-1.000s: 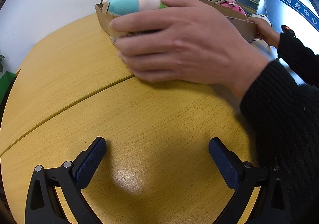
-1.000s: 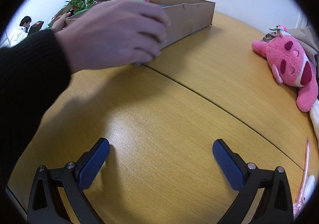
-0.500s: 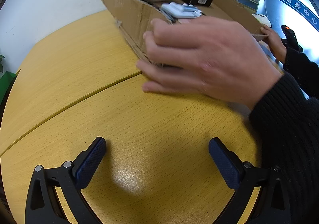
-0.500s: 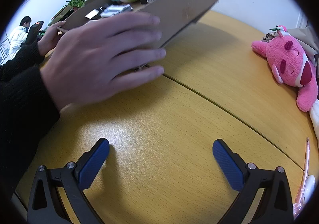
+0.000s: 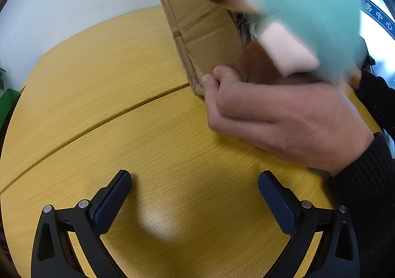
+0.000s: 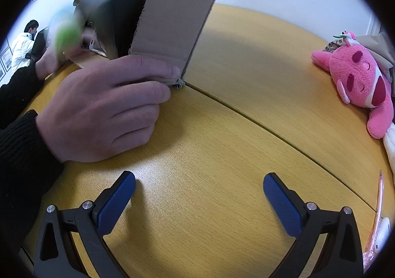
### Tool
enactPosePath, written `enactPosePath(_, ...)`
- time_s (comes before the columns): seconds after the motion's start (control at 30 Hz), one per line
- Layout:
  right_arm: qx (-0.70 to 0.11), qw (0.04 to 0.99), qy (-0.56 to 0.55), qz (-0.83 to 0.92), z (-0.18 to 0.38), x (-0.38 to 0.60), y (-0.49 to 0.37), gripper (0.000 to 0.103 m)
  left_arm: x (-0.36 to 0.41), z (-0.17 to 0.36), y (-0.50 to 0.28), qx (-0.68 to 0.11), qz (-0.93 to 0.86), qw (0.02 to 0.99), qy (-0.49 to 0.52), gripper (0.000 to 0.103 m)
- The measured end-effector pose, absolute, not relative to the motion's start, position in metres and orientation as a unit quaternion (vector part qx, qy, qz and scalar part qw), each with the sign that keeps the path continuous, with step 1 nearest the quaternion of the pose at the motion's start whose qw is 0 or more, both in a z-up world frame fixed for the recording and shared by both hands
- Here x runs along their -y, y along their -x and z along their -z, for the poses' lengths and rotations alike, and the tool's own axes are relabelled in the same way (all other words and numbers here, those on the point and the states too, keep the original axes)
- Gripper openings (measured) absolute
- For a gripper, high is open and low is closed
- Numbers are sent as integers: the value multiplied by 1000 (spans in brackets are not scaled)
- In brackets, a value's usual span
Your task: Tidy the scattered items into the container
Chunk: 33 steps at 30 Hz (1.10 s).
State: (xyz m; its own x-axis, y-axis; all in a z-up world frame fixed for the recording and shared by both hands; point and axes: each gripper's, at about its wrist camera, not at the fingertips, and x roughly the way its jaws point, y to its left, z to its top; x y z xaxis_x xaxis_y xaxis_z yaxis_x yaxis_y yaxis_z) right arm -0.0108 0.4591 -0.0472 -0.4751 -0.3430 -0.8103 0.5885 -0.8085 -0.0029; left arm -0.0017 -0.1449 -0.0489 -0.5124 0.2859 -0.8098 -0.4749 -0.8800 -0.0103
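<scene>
Left wrist view: the left gripper (image 5: 195, 197) gapes wide and empty over the table (image 5: 98, 95). A bare hand (image 5: 279, 119) grips the box (image 5: 205, 31), tipped up steeply on its lower edge, opening facing the camera. A blurred teal plush (image 5: 308, 13) tumbles out. Blue wall sign, partly legible: "务中心".

Right wrist view: the right gripper (image 6: 198, 195) gapes wide, empty. The box (image 6: 177, 13) stands on edge; a black item (image 6: 116, 18) falls. A pink plush (image 6: 360, 80) lies right, tag unreadable.

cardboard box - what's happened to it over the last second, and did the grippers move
A bare hand has tipped the cardboard box from flat to steeply on edge, and the teal plush and a black item are tumbling out. Both grippers, left and right, stayed open and empty over the table; the pink plush has not moved.
</scene>
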Motion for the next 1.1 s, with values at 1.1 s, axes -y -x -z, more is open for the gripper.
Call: enactPosePath(1.1, -141, 275, -432, 847, 46, -459, 18, 103, 137, 38, -7, -107, -863, 220, 441, 103)
